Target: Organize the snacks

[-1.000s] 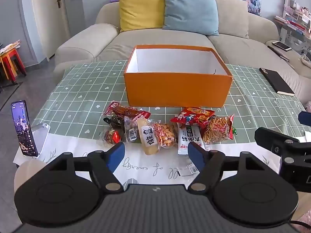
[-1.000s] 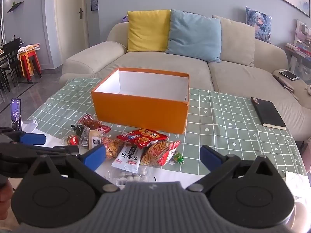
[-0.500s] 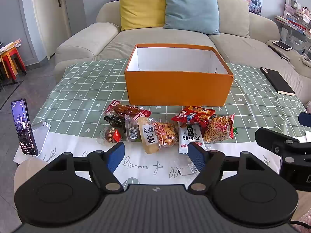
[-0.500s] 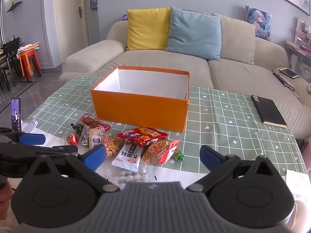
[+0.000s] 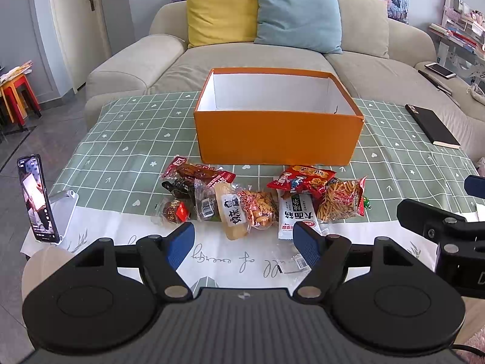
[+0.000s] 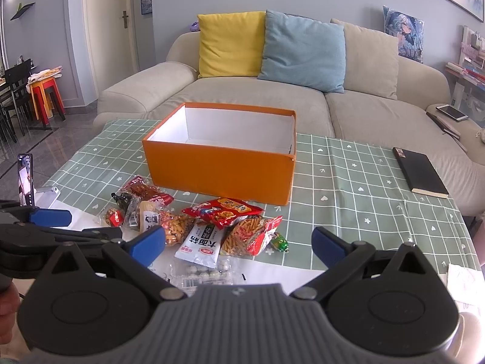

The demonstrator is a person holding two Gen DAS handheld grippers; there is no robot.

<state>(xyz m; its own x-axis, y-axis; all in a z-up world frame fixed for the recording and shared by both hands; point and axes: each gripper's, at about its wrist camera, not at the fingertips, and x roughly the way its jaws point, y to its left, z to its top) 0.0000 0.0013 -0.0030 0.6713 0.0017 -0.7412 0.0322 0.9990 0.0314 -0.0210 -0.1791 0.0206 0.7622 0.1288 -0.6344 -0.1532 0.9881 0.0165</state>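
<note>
So both grippers, left (image 5: 244, 244) & right (image 6: 239, 244), hover w/ jaws wide over snack packets (image 5: 260, 203) by open orange cardboard box (image 5: 277, 139).

Bright even daylight, sharp focus, fisheye-bent edges.

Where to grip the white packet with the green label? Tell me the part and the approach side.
Grip the white packet at its near short end, coming from above and in front. It lies flat and long; its far end is tucked under the red bag, while the near end lies free.
</note>
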